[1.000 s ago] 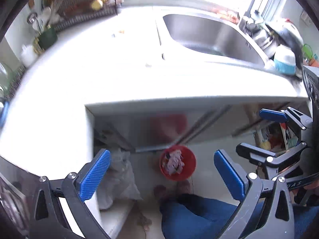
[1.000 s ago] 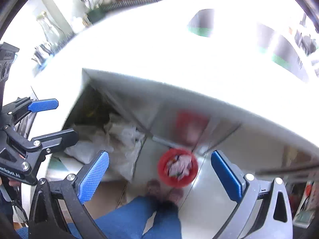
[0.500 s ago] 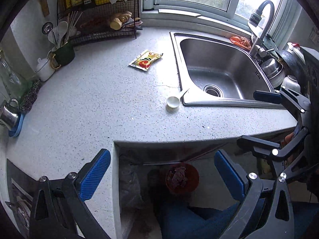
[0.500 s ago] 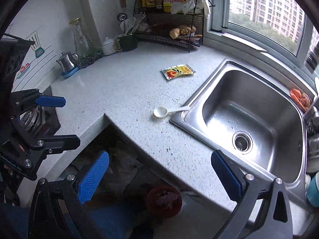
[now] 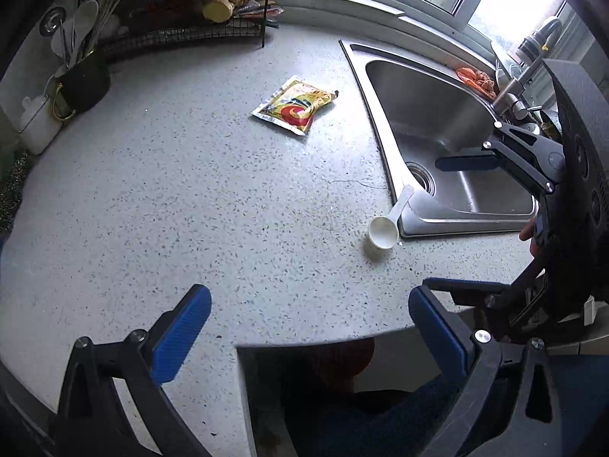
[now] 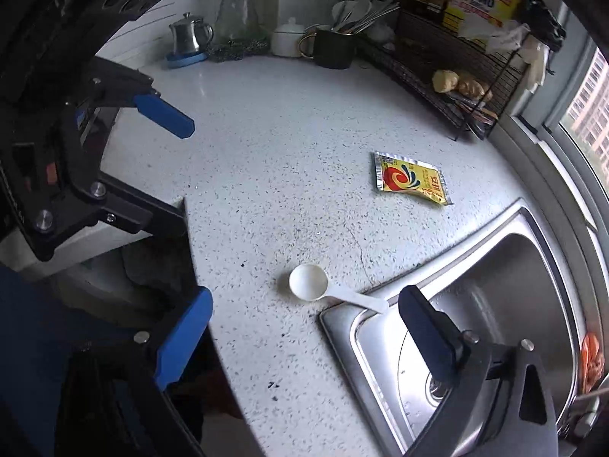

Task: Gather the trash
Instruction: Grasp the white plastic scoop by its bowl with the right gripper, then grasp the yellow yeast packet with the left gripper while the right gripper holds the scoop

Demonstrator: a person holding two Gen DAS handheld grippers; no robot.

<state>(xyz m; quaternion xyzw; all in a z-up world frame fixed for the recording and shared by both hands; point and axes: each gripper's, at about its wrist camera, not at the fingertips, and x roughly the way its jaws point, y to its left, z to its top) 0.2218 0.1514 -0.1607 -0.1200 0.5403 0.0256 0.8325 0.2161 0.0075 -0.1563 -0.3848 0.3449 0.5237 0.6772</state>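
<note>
Packet [image 5: 295,106] crinkled, flat on speckled counter [image 5: 190,190]; both tools [image 5: 310,329] [image 6: 304,333] agape, empty.

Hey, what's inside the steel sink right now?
The stainless steel sink basin shows only its round drain; the white plastic scoop has its handle resting over the rim. An orange cloth lies on the far ledge. The right tool hides part of the basin.

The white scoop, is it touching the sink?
Touching. In the right wrist view the white scoop lies on the counter and its handle end rests on the sink rim corner.
</note>
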